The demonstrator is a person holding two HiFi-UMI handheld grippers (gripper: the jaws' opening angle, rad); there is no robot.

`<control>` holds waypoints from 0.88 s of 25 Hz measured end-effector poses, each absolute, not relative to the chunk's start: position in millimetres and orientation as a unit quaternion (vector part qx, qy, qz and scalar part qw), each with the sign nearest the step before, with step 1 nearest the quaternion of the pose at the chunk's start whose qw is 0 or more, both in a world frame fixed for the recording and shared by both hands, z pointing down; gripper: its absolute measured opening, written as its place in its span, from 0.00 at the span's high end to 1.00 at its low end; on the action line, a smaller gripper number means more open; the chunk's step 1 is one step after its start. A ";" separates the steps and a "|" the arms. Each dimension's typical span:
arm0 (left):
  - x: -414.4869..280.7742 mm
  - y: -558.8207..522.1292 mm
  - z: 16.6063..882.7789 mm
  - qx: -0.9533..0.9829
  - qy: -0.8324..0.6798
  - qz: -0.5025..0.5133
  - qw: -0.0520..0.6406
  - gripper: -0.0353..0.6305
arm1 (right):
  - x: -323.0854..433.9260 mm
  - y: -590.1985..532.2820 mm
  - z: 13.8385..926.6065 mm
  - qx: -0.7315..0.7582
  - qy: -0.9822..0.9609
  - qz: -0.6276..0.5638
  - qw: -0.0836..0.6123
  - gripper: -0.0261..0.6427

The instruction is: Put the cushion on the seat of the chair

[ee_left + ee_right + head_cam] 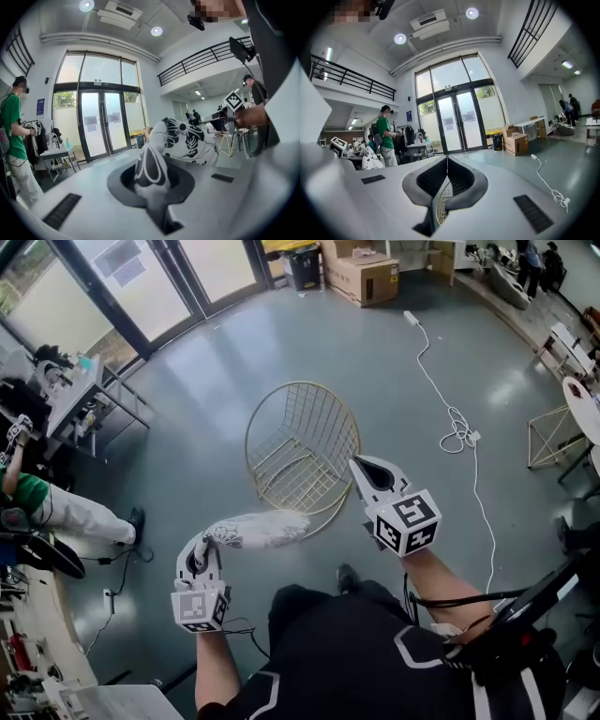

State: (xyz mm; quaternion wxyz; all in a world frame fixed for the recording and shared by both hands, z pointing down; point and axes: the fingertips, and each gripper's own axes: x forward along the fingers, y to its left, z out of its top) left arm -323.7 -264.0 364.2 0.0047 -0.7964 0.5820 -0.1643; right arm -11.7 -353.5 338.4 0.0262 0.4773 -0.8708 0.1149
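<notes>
Cushion held in the left gripper, below and left of the wire chair.

Head view: the gold wire chair (302, 446) stands at the frame's centre on the grey floor (216, 352), its seat bare. The white, black-patterned cushion (258, 529) hangs just below the chair's lower rim and stretches right from the left gripper (200, 547) at lower left. The right gripper (359, 465) points up-left, its tip overlapping the chair's right rim; contact cannot be judged.
Left gripper view: the jaws are clamped on a bunched edge of the cushion (180, 140), which billows up at centre.
Right gripper view: the right gripper (447, 158) has its jaws together with nothing between the tips; chair mesh (443, 206) shows through the gap beneath, and the cushion (370, 159) sits at the left edge.
</notes>
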 end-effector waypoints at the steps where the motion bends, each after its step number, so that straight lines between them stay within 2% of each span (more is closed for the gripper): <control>1: -326.7 -267.8 370.6 -0.798 0.578 -0.172 0.004 0.92 | -13.4 -354.8 342.4 0.478 -0.870 0.117 0.027 0.94; 8: -344.4 -317.8 423.2 -0.807 0.545 -0.228 -0.011 0.92 | -14.1 -381.3 362.4 0.491 -0.861 0.122 0.051 0.94; 22: -393.6 -372.8 511.4 -0.858 0.387 -0.339 0.003 0.91 | -35.4 -419.8 406.6 0.542 -0.819 0.152 0.110 0.94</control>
